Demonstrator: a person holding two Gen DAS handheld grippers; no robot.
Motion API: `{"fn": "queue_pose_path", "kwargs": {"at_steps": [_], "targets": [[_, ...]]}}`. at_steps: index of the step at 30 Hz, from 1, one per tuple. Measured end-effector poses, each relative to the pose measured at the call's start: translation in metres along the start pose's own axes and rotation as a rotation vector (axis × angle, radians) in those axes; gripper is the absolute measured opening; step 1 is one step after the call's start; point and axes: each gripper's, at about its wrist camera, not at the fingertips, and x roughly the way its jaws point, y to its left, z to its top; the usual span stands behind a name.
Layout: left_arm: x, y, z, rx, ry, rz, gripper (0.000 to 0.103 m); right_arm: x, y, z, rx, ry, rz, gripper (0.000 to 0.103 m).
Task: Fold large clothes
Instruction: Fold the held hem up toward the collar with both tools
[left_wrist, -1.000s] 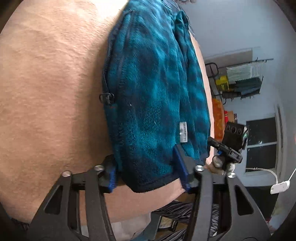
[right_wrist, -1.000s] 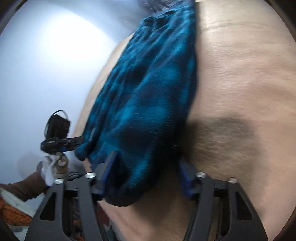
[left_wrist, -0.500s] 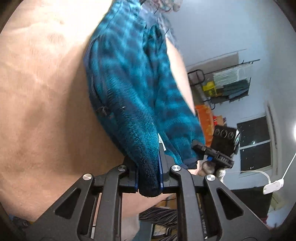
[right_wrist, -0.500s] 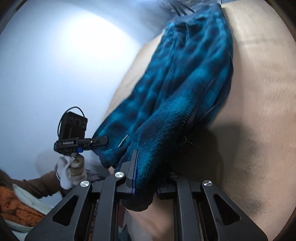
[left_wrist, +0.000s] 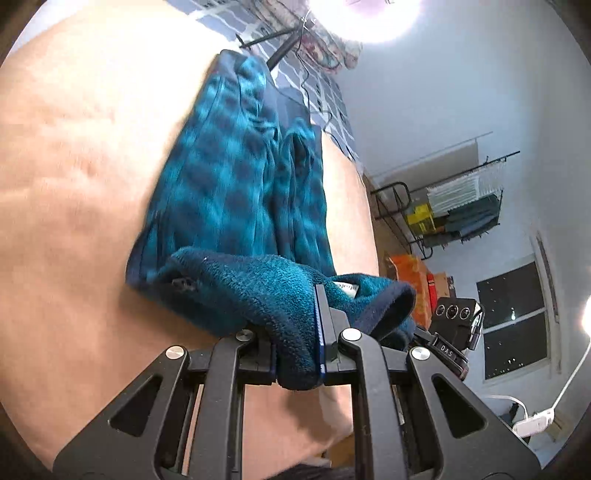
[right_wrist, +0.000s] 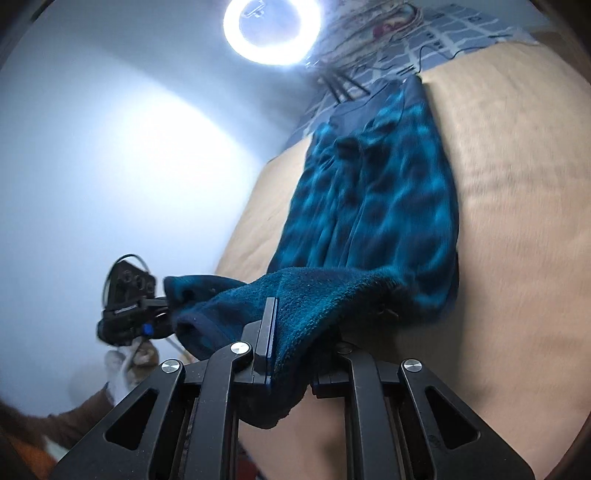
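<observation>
Fleece garment (left_wrist: 229, 192) on bed cover (left_wrist: 74, 184)

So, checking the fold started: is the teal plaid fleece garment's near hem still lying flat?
No, the teal plaid fleece garment's near hem hangs raised off the tan blanket.

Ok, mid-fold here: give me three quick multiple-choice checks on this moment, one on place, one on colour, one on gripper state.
1. Where does the far part of the fleece garment lie?
A. on the tan blanket
B. on a wire rack
C. on the floor

2. What colour is the garment?
A. red
B. teal and dark blue check
C. plain white

3. How are the left gripper and right gripper set?
A. both open, empty
B. only the left grips
C. both shut on the near hem

Answers: 1 A, tan cover shows around it; 2 B, checked pile in both views; 3 C, fabric is pinched between each pair of pads.
</observation>
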Motion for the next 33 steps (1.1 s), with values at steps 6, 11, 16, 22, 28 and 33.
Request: {"fn": "queue_pose_path", "kwargs": {"at_steps": [6,11,16,22,28,33], "targets": [[0.029,0.01,0.038,-0.025,-0.022,0.052,0.013,0.034,-0.016,0.042,0.04,0.008,-0.099,0.011],[0.053,0.02,0.057,-0.019,-0.014,0.092,0.013,0.058,-0.031,0.058,0.054,0.034,-0.151,0.011],[0.072,0.03,0.066,-0.017,0.002,0.108,0.013,0.075,-0.049,0.065,0.089,0.053,-0.157,0.011],[0.086,0.042,0.068,-0.021,0.015,0.119,0.013,0.079,-0.061,0.065,0.122,0.069,-0.135,0.011],[0.089,0.042,0.071,-0.015,0.034,0.122,0.014,0.078,-0.063,0.066,0.128,0.07,-0.119,0.012],[0.087,0.04,0.075,-0.027,0.063,0.11,0.016,0.073,-0.064,0.067,0.154,0.08,-0.08,0.015]]}}
